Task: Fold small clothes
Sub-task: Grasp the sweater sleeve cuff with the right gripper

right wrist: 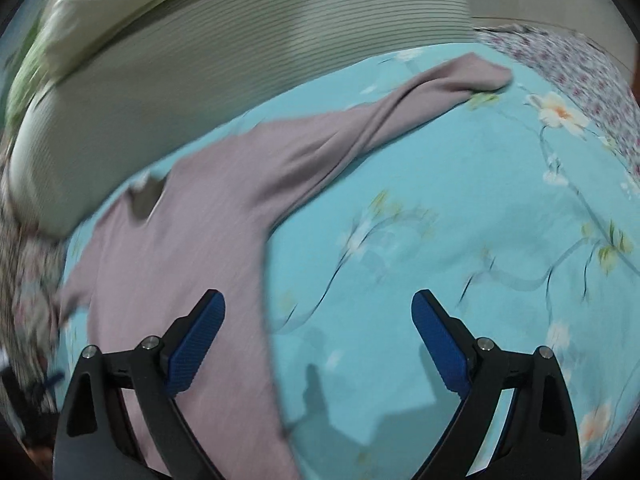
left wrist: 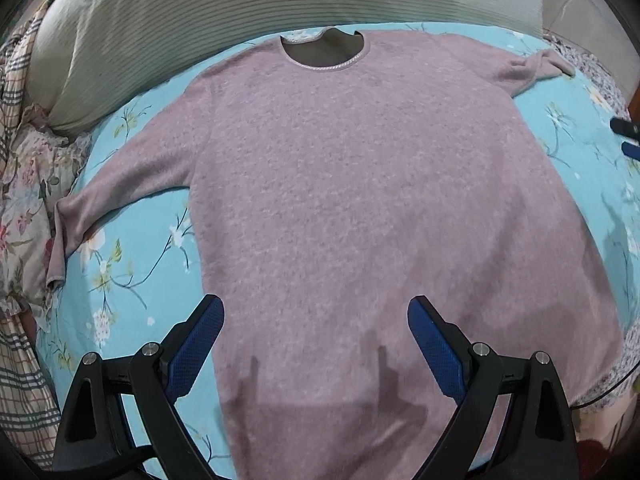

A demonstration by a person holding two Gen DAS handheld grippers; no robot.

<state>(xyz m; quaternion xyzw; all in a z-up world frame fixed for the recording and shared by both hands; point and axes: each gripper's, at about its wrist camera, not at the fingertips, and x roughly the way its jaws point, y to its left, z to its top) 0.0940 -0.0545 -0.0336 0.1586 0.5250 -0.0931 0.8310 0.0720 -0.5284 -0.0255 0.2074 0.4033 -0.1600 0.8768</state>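
Note:
A mauve long-sleeved sweater (left wrist: pixel 352 184) lies flat, front up, on a turquoise floral bedsheet (left wrist: pixel 132 264), neckline at the far side and both sleeves spread out. My left gripper (left wrist: pixel 315 320) is open and empty, hovering over the sweater's lower part near the hem. My right gripper (right wrist: pixel 318 314) is open and empty above the sheet, just right of the sweater's (right wrist: pixel 192 240) side edge; the right sleeve (right wrist: pixel 440 84) stretches away toward the far right. The right gripper's fingertips (left wrist: pixel 624 126) show at the right edge of the left wrist view.
A large ribbed grey-green pillow (left wrist: pixel 224 20) lies behind the neckline. Floral and plaid bedding (left wrist: pixel 24 208) is bunched on the left. A purple-flowered cloth (right wrist: pixel 592 80) runs along the bed's right edge.

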